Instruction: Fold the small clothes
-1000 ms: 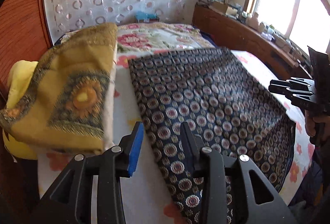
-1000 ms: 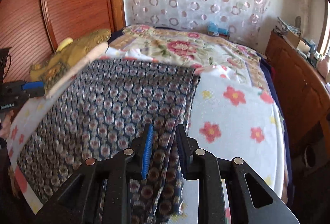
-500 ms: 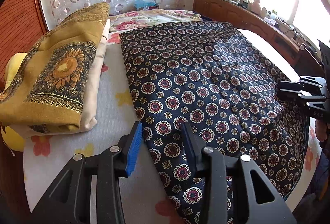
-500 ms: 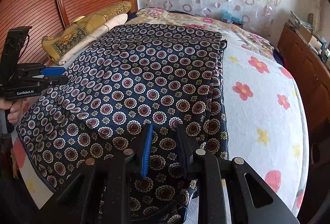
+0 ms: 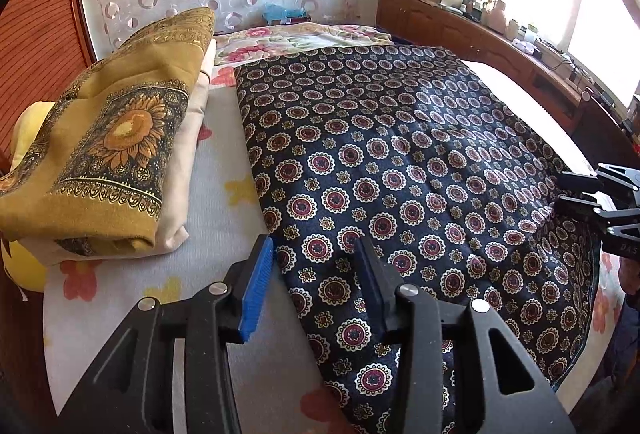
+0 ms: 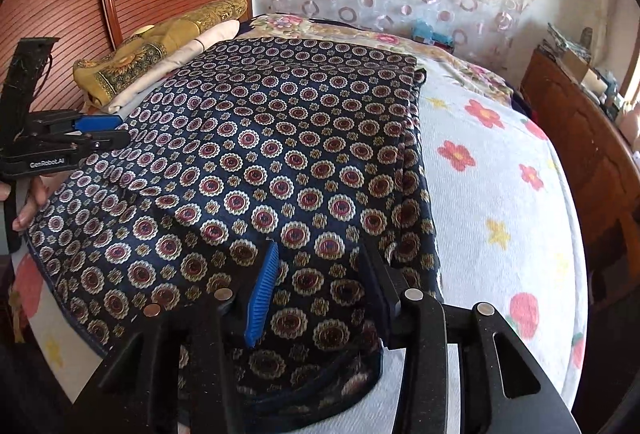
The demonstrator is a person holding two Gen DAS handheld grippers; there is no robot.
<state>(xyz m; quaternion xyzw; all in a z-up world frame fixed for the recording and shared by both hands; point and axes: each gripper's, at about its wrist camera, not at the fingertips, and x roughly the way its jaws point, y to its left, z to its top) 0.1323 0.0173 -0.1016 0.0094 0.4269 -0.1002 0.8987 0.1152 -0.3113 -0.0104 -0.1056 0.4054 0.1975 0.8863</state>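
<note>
Navy medallion cloth (image 5: pixel 400 162) flat on our bed (image 6: pixel 500 194)

Left gripper (image 5: pixel 316 274) and right gripper (image 6: pixel 320 274) both opening, cloth apparently loose between; folded sunflower cloth (image 5: pixel 120 138) at 9 o'clock.

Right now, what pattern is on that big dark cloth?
Navy cloth with red-and-white round medallions; clearest in the left wrist view.

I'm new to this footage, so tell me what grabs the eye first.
The navy cloth with red-and-white medallions dominates, spread flat across the middle of the flowered white bedspread. The left gripper and right gripper are opening at its near corners, pads clear of the fabric. A folded mustard sunflower-print cloth tops a pile by the wooden headboard.
</note>
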